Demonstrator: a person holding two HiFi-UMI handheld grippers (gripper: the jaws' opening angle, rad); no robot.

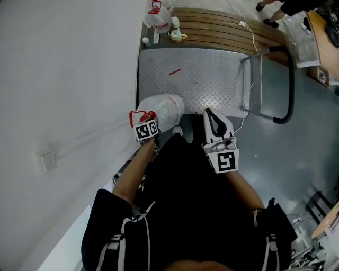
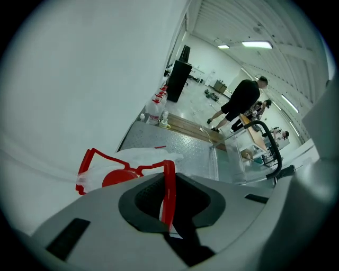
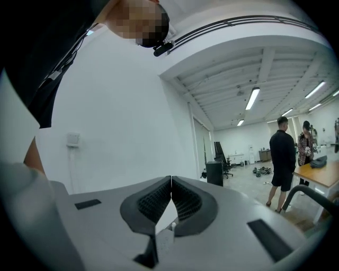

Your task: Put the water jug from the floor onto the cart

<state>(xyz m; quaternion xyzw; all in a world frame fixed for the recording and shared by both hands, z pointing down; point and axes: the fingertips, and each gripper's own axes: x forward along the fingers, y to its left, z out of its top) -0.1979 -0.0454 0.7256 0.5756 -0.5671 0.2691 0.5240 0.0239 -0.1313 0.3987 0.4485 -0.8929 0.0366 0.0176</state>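
A clear water jug (image 1: 164, 110) with a red cap (image 2: 115, 179) hangs by its red carry handle (image 2: 169, 186). My left gripper (image 1: 144, 118) is shut on that handle and points steeply down. The jug hangs at the near left corner of the cart's diamond-plate deck (image 1: 206, 79), next to the white wall. In the left gripper view the deck (image 2: 175, 149) stretches beyond the jug (image 2: 139, 159). My right gripper (image 1: 208, 113) sits beside the jug over the deck's near edge, shut with nothing in it. It (image 3: 170, 186) points level into the room.
The cart's black push handle (image 1: 288, 84) rises at its right end. A second jug (image 1: 158, 16) and small bottles stand just past the deck's far left corner, beside wooden slats (image 1: 228, 26). The white wall runs along the left. People (image 2: 241, 100) stand far off.
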